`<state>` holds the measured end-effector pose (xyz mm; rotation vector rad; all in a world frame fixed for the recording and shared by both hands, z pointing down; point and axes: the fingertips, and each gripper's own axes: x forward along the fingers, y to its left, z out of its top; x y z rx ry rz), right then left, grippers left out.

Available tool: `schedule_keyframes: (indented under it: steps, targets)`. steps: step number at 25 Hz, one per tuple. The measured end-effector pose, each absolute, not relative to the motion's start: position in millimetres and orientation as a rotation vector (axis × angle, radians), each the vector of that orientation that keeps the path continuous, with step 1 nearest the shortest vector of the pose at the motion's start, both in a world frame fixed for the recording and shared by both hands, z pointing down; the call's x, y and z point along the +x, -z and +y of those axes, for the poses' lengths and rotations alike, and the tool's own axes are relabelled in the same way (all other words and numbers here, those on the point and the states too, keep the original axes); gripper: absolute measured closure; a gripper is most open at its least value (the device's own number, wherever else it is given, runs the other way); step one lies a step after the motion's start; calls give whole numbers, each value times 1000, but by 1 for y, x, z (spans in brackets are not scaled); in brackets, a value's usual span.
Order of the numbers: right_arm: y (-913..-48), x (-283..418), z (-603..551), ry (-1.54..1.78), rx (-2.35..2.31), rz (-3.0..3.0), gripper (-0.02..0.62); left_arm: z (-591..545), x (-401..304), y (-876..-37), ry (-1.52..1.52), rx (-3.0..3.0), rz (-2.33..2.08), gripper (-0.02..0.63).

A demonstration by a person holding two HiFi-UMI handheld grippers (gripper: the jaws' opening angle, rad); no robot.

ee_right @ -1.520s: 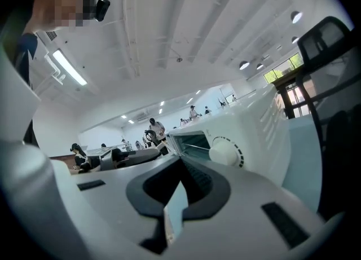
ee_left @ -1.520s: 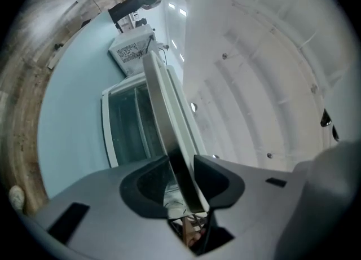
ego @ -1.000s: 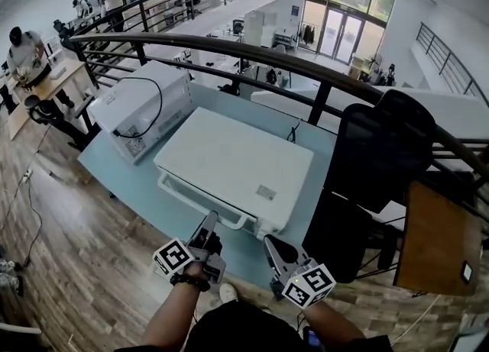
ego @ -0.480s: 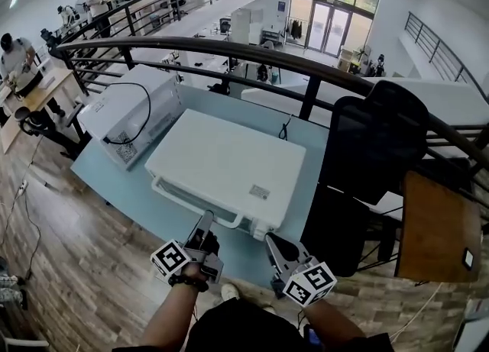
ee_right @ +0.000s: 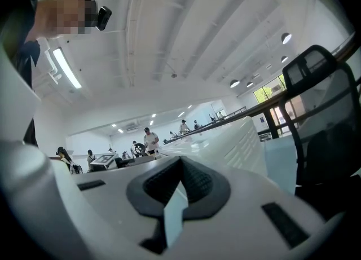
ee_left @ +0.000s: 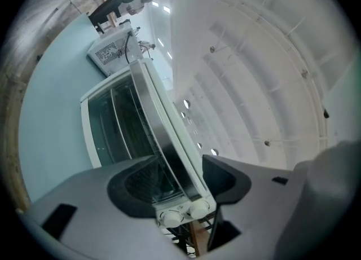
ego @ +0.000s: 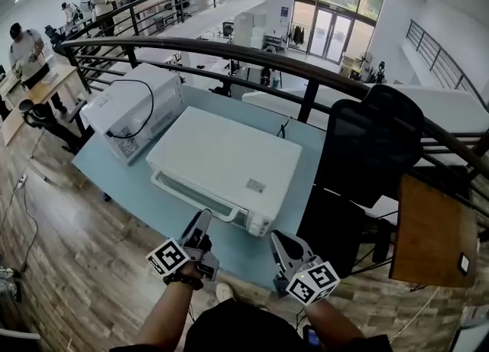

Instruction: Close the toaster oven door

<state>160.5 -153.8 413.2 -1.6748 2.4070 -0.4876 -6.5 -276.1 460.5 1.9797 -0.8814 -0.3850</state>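
Observation:
A white toaster oven [ego: 225, 156] stands on the light blue table [ego: 130, 190], its glass door [ee_left: 113, 123] lying flush against the front. My left gripper [ego: 202, 219] is at the door's front handle [ego: 197, 198]. In the left gripper view the silver handle [ee_left: 163, 123] runs between the left gripper's [ee_left: 180, 163] jaws, which are opening, and the pads do not press on it. Two white knobs [ee_left: 180, 215] show below. My right gripper [ego: 280, 240] hangs off the oven's near right corner. In its own view the right gripper [ee_right: 179, 163] has its tips together and holds nothing.
A second white appliance [ego: 134, 110] with a black cord stands at the table's back left. A black office chair [ego: 374, 152] is close on the right, and beside it a wooden board [ego: 428, 228]. A dark railing [ego: 306, 72] runs behind the table.
The head view has shifted slightly. Both grippers keep their places at the oven's front, and the door looks flush in all three frames.

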Motion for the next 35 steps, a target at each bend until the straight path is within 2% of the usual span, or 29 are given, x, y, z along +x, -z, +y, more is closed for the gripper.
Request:
schedule_keyframes:
  steps: [5, 12, 16, 21, 27, 35]
  targets:
    - [-398, 166, -127, 433, -1643, 2455, 598, -248, -9, -435, 505, 2002, -854, 362]
    - [-375, 183, -86, 333, -1579, 2497, 598, -186, -24, -388, 444, 2303, -1005, 367]
    - [-373, 187, -61, 319, -1532, 2525, 598, -134, -32, -378, 341, 2448, -1115, 429]
    - [-370, 186, -36, 327, -1493, 2537, 598, -77, -50, -368, 250, 2558, -1302, 557]
    - [-370, 176, -18, 284, -1498, 2549, 600, -38, -71, -365, 111, 2651, -1516, 595]
    - [-365, 153, -11, 244, -1558, 2539, 600, -18, -92, -368, 97, 2684, -1489, 597]
